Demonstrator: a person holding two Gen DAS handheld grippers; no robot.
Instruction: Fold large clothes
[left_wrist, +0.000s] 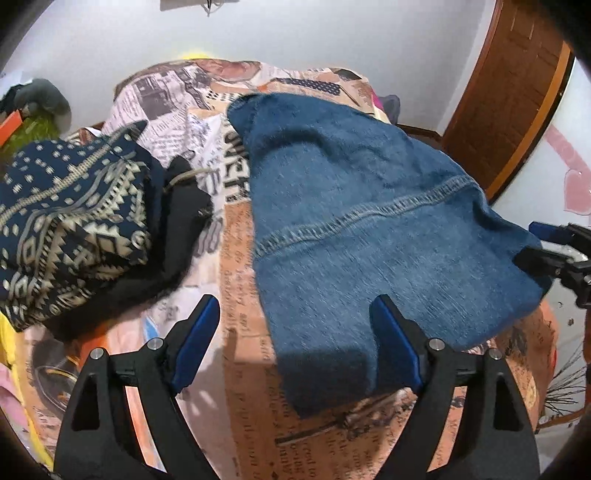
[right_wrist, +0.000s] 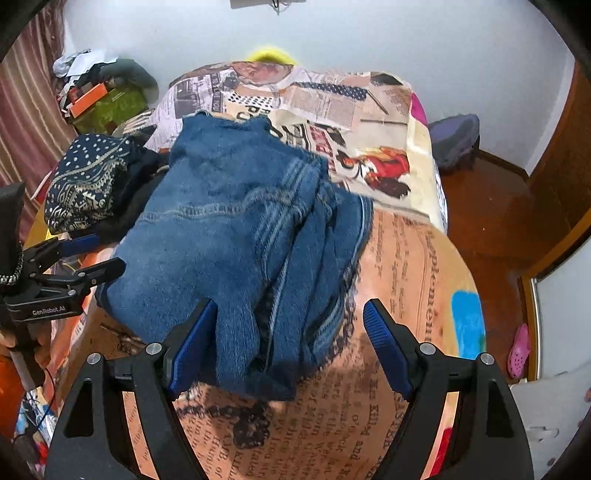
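Observation:
Folded blue jeans lie on the bed's newspaper-print sheet; they also show in the right wrist view, with frayed layered edges on their right side. My left gripper is open, its fingers wide apart over the jeans' near left edge. My right gripper is open above the jeans' near end. The right gripper shows at the jeans' right edge in the left wrist view. The left gripper shows at the jeans' left edge in the right wrist view.
A navy patterned garment on dark clothes is piled on the bed's left side. A cluttered green box stands by the curtain. A wooden door and wooden floor are to the right.

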